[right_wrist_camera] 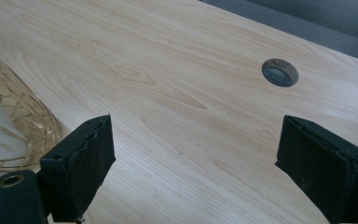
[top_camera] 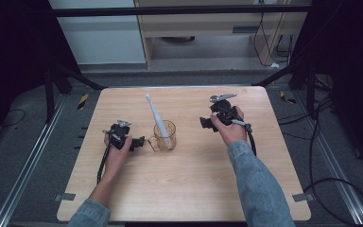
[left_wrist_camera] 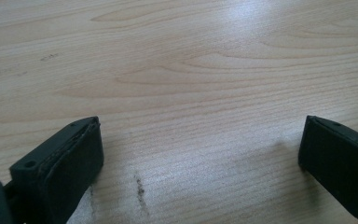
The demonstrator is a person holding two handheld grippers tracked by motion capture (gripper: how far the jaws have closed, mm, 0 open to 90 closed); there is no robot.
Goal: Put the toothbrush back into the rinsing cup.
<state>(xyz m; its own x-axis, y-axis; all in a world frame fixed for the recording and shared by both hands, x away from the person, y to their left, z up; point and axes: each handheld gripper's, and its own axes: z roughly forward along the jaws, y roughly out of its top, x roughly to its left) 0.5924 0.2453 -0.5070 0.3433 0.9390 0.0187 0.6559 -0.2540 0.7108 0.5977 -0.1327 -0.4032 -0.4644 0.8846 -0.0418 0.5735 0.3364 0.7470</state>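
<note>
The left gripper (top_camera: pixel 139 142), spread, sits at the cup's (top_camera: pixel 165 136) 9 o'clock, likely to steady it; the right gripper (top_camera: pixel 207 124), spread and empty, hangs at 3 o'clock, probably for the toothbrush (top_camera: pixel 157 117).

No readable text, label or number shows anywhere.

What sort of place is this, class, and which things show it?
Probably a lab recording station: a pale wooden table ringed by dark metal frame struts, loose black cables on the grey floor, and handheld grippers at work.
</note>
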